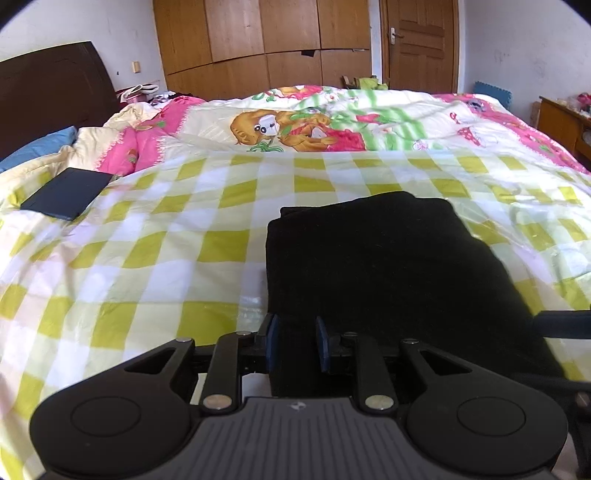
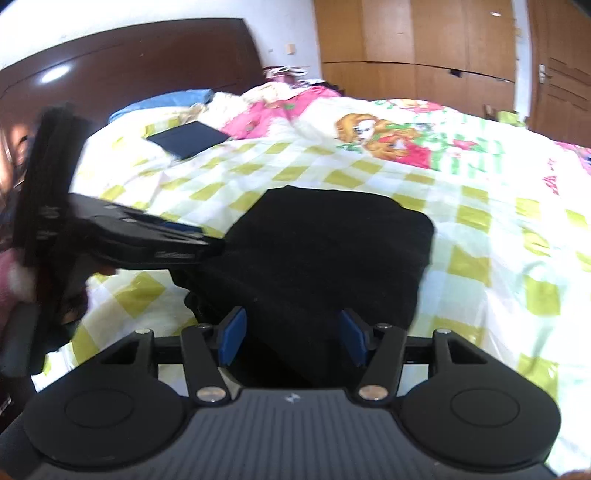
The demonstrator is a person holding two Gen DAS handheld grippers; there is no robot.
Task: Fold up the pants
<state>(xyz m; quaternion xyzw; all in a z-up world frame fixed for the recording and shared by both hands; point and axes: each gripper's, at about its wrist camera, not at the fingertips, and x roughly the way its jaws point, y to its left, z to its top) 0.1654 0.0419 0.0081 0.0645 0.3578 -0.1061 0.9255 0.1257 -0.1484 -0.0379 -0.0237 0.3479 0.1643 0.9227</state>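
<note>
A wide bed (image 1: 110, 258) fills both views, covered with a yellow-green and white checked sheet (image 1: 166, 229). Farther back lies a cartoon quilt (image 1: 295, 125) with pink borders, and behind it stand a dark headboard (image 1: 51, 81) and a wooden wardrobe (image 1: 258, 33) beside a door (image 1: 421, 40).

The black pants (image 1: 369, 258) lie on the checked sheet at the near side of the bed, already folded into a thick, roughly rectangular pile (the far edge shows layers one on another).

A flat dark rectangular thing (image 1: 66, 197) rests on the sheet far to the left, well apart from the pants; what it is I cannot tell.

The left claw (image 1: 297, 345) is at the near left corner of the pants. Its blue pads stand a little apart, with black cloth between them; whether they press on it I cannot tell.

The right claw (image 2: 291, 338) is spread wide over the near edge of the pants, and its pads do not touch the cloth. In the right wrist view the left claw reaches in from the left side toward the pile.
</note>
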